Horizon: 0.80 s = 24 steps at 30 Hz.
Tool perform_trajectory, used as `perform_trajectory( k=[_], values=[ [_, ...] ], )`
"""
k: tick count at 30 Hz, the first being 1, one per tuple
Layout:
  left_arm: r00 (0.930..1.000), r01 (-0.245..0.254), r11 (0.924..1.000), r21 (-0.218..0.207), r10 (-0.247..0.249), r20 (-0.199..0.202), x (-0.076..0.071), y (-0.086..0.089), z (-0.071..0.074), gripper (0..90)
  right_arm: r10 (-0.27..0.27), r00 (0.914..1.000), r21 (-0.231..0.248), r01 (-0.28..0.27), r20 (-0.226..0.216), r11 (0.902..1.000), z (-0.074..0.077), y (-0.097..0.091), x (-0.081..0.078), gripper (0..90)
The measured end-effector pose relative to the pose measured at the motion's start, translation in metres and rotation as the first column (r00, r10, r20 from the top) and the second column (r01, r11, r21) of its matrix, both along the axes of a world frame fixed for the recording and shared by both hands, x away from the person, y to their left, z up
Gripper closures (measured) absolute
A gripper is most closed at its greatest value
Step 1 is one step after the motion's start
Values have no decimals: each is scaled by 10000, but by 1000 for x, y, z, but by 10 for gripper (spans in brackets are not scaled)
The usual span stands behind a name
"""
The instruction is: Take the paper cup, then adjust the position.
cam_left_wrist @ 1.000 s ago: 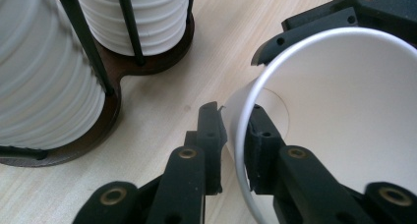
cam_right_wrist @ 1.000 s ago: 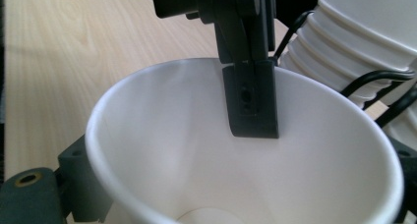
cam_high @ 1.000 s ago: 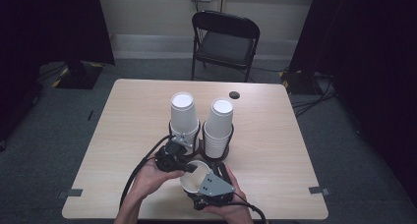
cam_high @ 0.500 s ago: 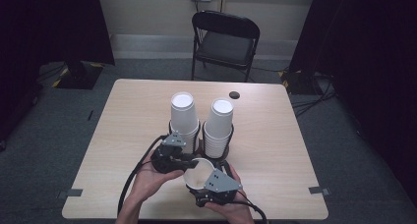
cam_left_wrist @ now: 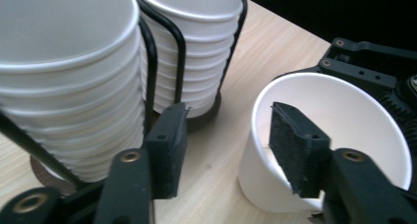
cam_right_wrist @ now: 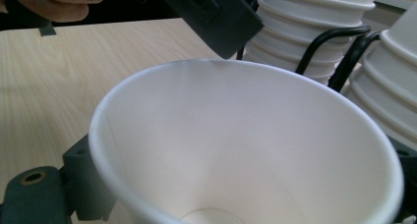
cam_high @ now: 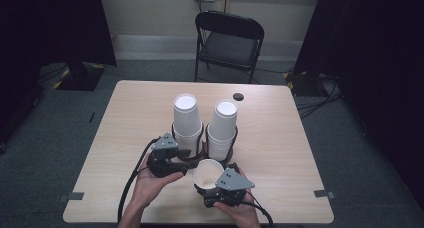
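Note:
A single white paper cup (cam_high: 206, 172) stands tilted near the table's front edge, with my right gripper (cam_high: 212, 187) shut on its lower body. In the right gripper view the cup (cam_right_wrist: 246, 150) sits between the jaws, and one finger (cam_right_wrist: 78, 184) presses its outer wall. My left gripper (cam_high: 186, 167) sits just left of the cup. Its jaws have just been opening and now stand apart (cam_left_wrist: 228, 111). The cup's near rim (cam_left_wrist: 255, 116) lies between them, with no pad pressing it. Behind stand two stacks of white cups (cam_high: 186, 119) (cam_high: 222, 125) in black wire holders.
A small dark round disc (cam_high: 238, 96) lies near the far edge of the wooden table (cam_high: 300, 153). A black folding chair (cam_high: 227, 43) stands behind it. Black cables (cam_high: 131, 183) trail from both grippers over the front edge.
The left gripper's jaws, closed by the cup's rim a second ago, have spread apart. The cup stays in the right gripper and has shifted slightly right.

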<state>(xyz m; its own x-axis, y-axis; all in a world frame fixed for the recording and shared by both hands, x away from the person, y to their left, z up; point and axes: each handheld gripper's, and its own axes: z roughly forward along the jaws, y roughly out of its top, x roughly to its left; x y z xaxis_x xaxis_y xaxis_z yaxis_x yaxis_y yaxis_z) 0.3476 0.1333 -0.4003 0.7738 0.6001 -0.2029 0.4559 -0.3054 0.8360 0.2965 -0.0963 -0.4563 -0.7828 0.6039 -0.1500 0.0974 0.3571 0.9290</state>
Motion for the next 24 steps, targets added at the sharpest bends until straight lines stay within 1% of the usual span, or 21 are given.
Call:
perform_trajectory(
  k=[2,4,6,7,8,9,11,12,13,15,16,17,18,19,21,22,23,24],
  values=[
    [9999,-49,9999,-89,50,110,0,2,-1,456,-62,10000,109,62,-51,9999,0,-2,1,102],
    [9998,-174,9998,-9,174,11,0,3,-1,451,-132,9999,137,133,-75,9998,1,-5,3,102],
    [9996,-249,9996,-129,250,96,0,5,-3,419,-228,9996,211,232,-158,9995,1,-7,3,102],
    [9995,-284,9994,-176,287,127,0,6,-4,418,-269,9995,214,272,-161,9994,1,-8,3,102],
    [9982,-510,9986,-151,515,305,-1,9,-6,391,-378,9991,297,385,-214,9988,1,-11,4,102],
    [9982,-510,9986,-151,515,305,-1,9,-6,384,-378,9991,297,385,-214,9988,1,-11,4,102],
    [9965,-652,9973,-328,668,494,-3,13,-8,384,-563,9983,348,569,-178,9978,0,-12,4,102],
    [9960,-672,9965,-507,700,556,-4,15,-9,384,-594,9980,457,604,-232,9971,0,-13,4,102],
    [9956,-653,9962,-573,689,628,-4,16,-9,383,-639,9978,468,646,-155,9968,0,-15,5,102],
    [9944,-728,9958,-563,768,730,-5,17,-11,367,-753,9970,550,760,-155,9956,0,-18,4,103],
    [9935,-763,9956,-536,805,804,-5,18,-11,350,-862,9962,680,870,-150,9939,0,-21,3,103],
    [9927,-835,9947,-596,883,823,-6,19,-12,343,-938,9954,772,949,-179,9925,1,-23,3,103],
    [9918,-885,9940,-649,940,866,-6,21,-12,337,-958,9953,823,963,-106,9919,1,-26,3,103],
    [9909,-969,9921,-797,1037,862,-7,22,-14,326,-1087,9940,851,1094,-128,9903,2,-28,4,103],
    [9904,-1091,9899,-910,1161,756,-7,25,-16,319,-1148,9933,933,1156,-136,9889,3,-33,5,103],
    [9896,-1134,9881,-1039,1217,771,-7,26,-18,306,-1209,9925,975,1219,-155,9877,3,-35,6,103],
    [9887,-1168,9883,-976,1250,824,-8,27,-19,291,-1351,9907,971,1362,-186,9859,4,-38,7,104],
    [9875,-1215,9874,-1013,1306,881,-8,28,-20,281,-1396,9900,960,1410,-212,9853,4,-40,7,104]
  ],
)
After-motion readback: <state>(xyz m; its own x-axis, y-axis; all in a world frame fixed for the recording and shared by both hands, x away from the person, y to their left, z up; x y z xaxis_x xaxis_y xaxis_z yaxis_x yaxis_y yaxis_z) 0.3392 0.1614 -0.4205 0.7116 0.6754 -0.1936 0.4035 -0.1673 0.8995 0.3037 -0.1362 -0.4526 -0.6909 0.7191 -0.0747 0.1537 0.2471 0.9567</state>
